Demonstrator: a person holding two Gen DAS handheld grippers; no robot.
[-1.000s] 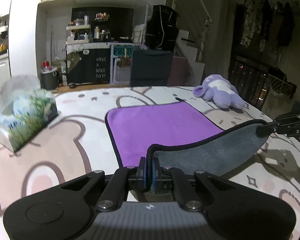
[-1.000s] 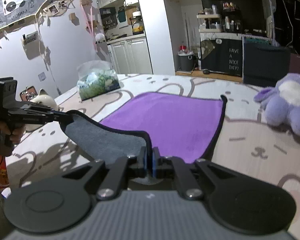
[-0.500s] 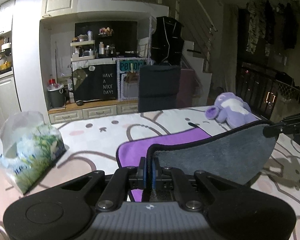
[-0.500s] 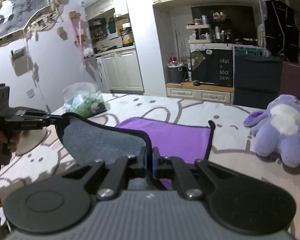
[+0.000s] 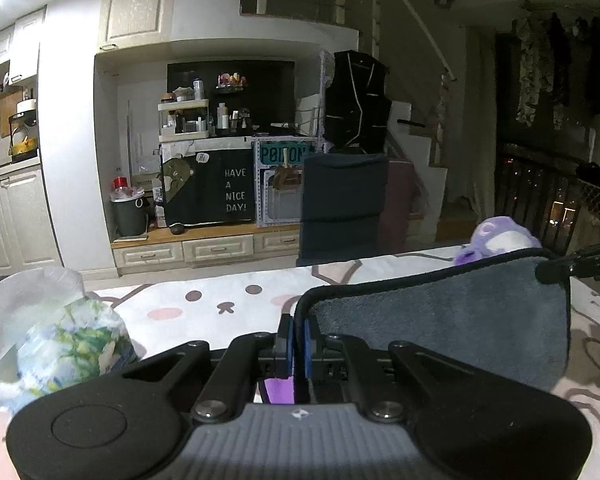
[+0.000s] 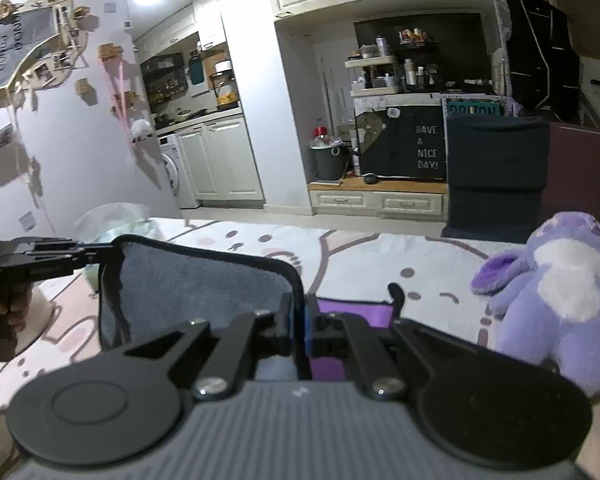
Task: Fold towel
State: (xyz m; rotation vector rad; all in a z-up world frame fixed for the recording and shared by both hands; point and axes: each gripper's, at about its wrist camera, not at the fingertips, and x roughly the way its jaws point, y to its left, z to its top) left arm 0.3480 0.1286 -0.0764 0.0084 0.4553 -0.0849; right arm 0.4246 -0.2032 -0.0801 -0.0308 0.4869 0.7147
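The towel (image 5: 440, 328) is purple on one face and grey on the other, with a black hem. My left gripper (image 5: 296, 344) is shut on one near corner. My right gripper (image 6: 298, 328) is shut on the other near corner. The edge is held up between them, grey side toward both cameras (image 6: 204, 284). A strip of purple (image 6: 352, 312) still lies on the table beyond. Each gripper shows in the other's view: the right at the right edge (image 5: 580, 264), the left at the left edge (image 6: 52, 260).
A purple plush toy (image 6: 556, 300) sits on the table to the right, also seen past the towel (image 5: 496, 240). A tissue pack in plastic (image 5: 60, 344) lies at the left. The tablecloth (image 5: 220, 300) has a cartoon print. A dark chair (image 5: 340, 204) stands behind the table.
Both grippers have lifted the towel's near edge higher and carried it forward. Most of the purple face is now hidden behind the raised grey side.
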